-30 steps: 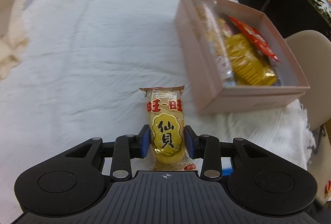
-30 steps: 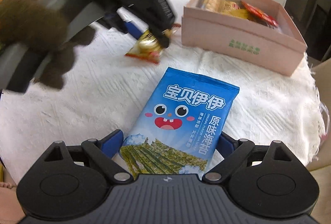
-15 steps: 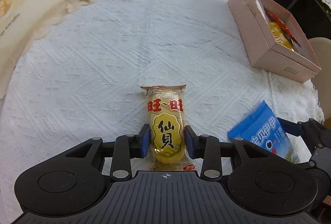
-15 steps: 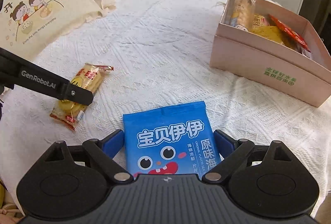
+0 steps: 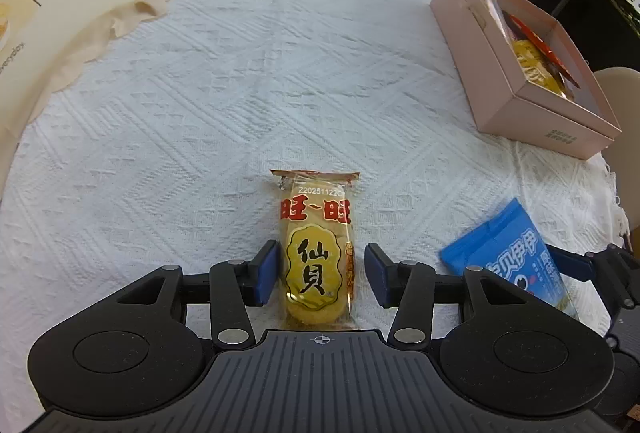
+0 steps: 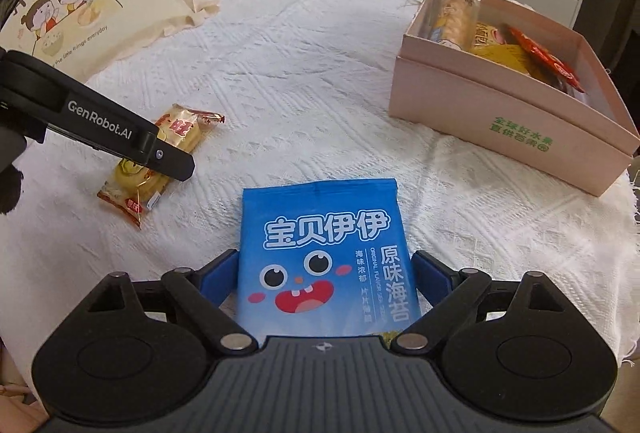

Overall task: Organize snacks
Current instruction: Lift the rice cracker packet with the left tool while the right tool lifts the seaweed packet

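Two snacks are out on the white tablecloth [image 5: 304, 45], and the yellow rice-cracker packet [image 5: 317, 253] is the one in play, lying flat at lower centre of the left wrist view, lengthwise between the blue pads. The left gripper [image 5: 320, 273] is opening right now, with a sliver of cloth showing on each side of the packet, so the pads are off it and it rests on the table. Lower right in that same view sits the blue seaweed bag [image 6: 326, 257], which fills the bottom centre of the right wrist view; the right gripper [image 6: 325, 275] has its jaws wide and easing inward, the bag between them, its edges right at the pads, though I cannot tell whether they press yet. Up in the upper right stands the pink box [image 6: 500, 113], already holding several packets, well apart from both snacks. My read: the release needs finishing cleanly, so spread fully and lift straight off without dragging the crinkly wrapper. For the bag, close gently across its width, since puffy film slips and crushes. At upper left a cream printed tote [image 6: 80, 17] lies clear of the action.
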Demonstrator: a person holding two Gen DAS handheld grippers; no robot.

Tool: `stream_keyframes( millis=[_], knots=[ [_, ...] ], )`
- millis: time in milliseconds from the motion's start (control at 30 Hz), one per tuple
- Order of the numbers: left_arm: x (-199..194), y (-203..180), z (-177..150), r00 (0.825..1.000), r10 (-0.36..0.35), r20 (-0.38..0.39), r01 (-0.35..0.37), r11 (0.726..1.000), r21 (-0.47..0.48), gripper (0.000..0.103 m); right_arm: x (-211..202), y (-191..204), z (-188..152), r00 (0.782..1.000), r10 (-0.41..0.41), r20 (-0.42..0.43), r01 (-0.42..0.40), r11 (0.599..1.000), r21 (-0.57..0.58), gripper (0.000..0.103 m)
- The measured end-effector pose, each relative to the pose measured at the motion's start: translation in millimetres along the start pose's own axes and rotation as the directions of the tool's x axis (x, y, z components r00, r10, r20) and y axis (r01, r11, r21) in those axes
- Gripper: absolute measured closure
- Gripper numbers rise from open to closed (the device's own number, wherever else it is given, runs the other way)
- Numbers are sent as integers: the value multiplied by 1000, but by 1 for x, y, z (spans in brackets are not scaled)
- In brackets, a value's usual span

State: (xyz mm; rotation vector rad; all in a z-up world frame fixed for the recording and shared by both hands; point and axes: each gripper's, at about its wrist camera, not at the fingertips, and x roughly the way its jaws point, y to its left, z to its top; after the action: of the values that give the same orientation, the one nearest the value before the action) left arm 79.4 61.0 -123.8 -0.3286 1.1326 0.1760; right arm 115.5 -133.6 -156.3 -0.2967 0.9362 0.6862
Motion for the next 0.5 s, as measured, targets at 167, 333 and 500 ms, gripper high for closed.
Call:
stream_keyframes(
  millis=[167, 333, 500],
  knots=[
    [0, -1, -2, 1000, 7, 9, -7, 1000, 11, 52, -15, -4, 4, 999, 22, 25, -22, 999, 25, 20],
    [0, -6, -5, 999, 35, 27, -36, 999, 33, 52, -39, -3, 8, 998, 1, 65, -2, 1000, 13, 20],
    [1, -20, -12, 994, 99, 53, -104, 990, 99, 52, -56, -6, 5, 995, -21, 94, 20, 1000, 16, 20]
  ],
)
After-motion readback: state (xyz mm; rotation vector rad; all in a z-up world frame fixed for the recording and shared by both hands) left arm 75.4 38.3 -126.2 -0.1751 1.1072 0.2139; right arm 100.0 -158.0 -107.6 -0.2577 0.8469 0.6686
